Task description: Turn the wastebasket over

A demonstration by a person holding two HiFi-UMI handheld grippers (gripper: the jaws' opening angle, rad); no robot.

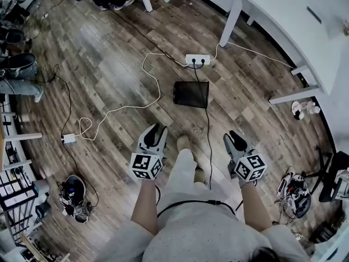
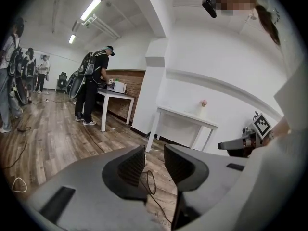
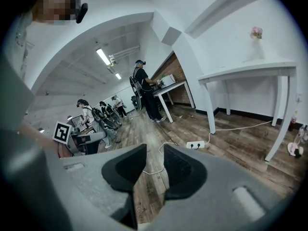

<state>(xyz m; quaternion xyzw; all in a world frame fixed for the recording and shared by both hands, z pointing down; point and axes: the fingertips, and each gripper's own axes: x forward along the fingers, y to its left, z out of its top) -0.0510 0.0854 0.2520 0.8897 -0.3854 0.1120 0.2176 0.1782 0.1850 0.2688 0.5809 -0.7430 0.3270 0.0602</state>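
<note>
The black mesh wastebasket (image 1: 191, 94) sits on the wooden floor (image 1: 109, 48) ahead of both grippers, about midway between them and well apart from each. It seems to lie on its side, though the steep view leaves that unsure. Just beyond it lies a white power strip (image 1: 197, 60). The left gripper (image 1: 155, 131) and right gripper (image 1: 235, 138) hold their jaws partly apart, nothing between them

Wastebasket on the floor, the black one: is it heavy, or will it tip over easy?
Probably light: the wastebasket looks like thin black mesh. It would likely slide or tip easily on the smooth wood floor. The mesh might dent if squeezed hard.
</note>
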